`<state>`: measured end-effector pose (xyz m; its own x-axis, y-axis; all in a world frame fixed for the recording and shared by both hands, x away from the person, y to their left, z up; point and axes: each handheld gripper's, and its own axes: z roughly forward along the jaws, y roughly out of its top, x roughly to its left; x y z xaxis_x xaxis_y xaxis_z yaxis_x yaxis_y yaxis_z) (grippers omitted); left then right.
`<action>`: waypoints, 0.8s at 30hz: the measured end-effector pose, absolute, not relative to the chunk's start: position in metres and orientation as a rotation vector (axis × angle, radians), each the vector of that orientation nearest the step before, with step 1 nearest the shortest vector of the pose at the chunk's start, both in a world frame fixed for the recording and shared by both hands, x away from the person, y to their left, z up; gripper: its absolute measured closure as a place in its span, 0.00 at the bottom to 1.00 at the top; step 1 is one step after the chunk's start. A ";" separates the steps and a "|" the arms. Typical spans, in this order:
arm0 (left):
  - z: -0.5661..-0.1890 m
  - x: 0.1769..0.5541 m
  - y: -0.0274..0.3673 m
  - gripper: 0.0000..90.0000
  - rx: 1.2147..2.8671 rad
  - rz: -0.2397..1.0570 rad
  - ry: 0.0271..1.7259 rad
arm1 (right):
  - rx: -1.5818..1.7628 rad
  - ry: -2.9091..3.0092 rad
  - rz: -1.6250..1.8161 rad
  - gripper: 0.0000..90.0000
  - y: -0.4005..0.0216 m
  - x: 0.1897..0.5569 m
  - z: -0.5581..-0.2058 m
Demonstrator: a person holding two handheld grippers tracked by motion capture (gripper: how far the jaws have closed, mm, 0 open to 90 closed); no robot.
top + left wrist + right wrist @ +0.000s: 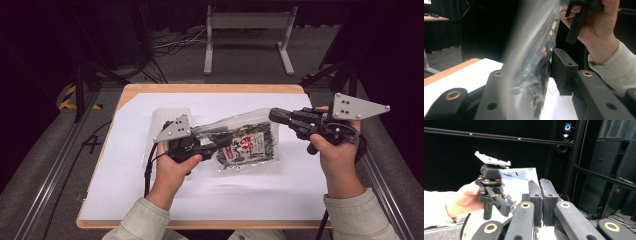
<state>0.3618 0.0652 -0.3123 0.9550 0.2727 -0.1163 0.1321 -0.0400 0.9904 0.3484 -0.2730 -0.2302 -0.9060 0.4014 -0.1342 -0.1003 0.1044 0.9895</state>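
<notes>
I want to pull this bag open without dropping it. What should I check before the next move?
1. Left tongs on the clear bag: the bag runs between the jaws, ok.
2. Right tongs gripping the bag's top edge: jaws nearly together, the bag lies behind them, cannot tell.
3. Bag lifted off the white sheet: held up between both hands, ok.
4. Contents settled low: dark pieces and red-and-white label sit mid-bag, ok.
5. Seal open or shut: cannot tell.
</notes>
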 end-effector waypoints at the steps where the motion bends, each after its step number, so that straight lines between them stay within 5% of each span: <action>1: -0.311 0.361 0.065 0.74 1.618 0.114 0.310 | 0.302 2.014 1.851 0.96 -0.274 0.349 -0.230; 17: -0.299 0.350 0.062 0.81 1.625 0.146 0.289 | 0.350 2.011 1.806 0.88 -0.284 0.354 -0.233; 24: -0.289 0.347 0.065 0.82 1.618 0.191 0.306 | 0.367 1.977 1.788 0.76 -0.285 0.353 -0.232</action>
